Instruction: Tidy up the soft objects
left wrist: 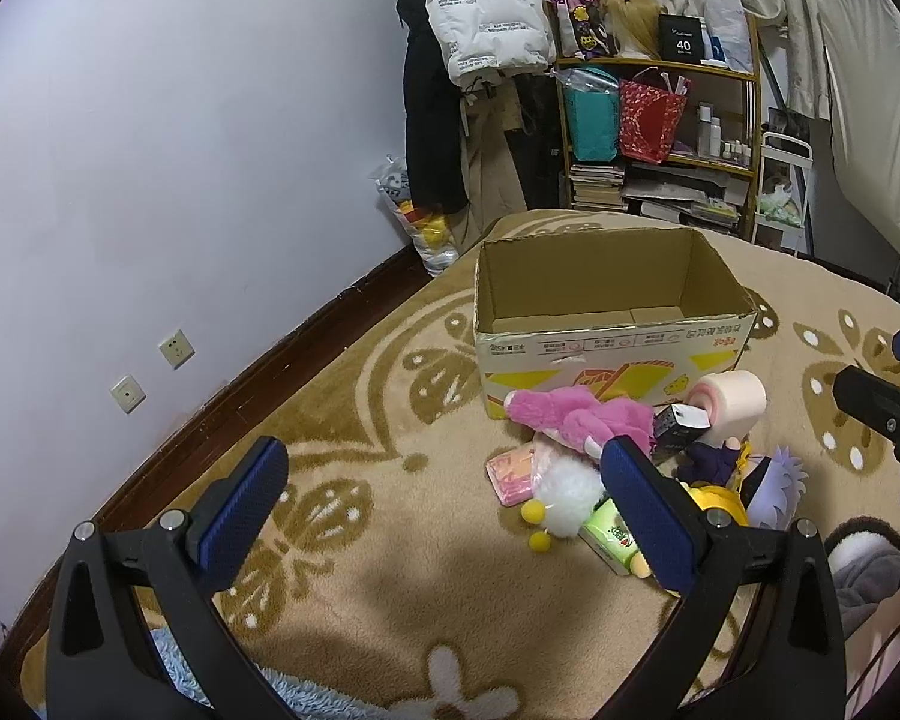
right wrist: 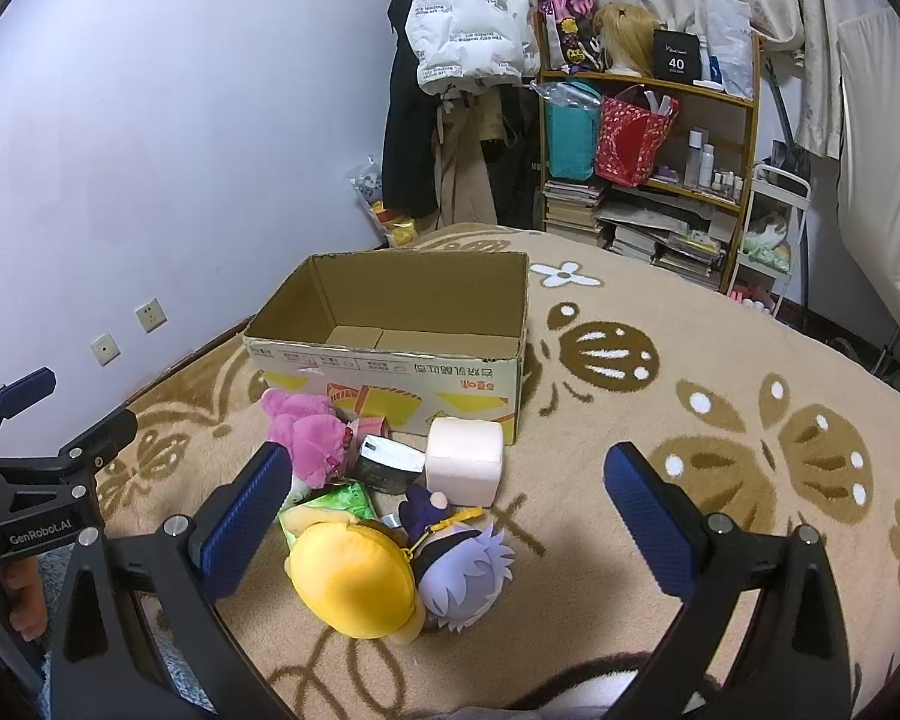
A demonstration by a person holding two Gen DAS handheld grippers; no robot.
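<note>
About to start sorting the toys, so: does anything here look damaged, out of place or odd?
Yes. The cardboard box has a ragged, torn top rim, and its print reads upside down. Among the plush toys, a hard-looking dark box lies between the pink plush and the pink cube.

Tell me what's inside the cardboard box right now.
Nothing shows inside the cardboard box: only its bare bottom flaps and inner walls. The near wall hides the front strip of the floor, so something small there would go unseen.
</note>
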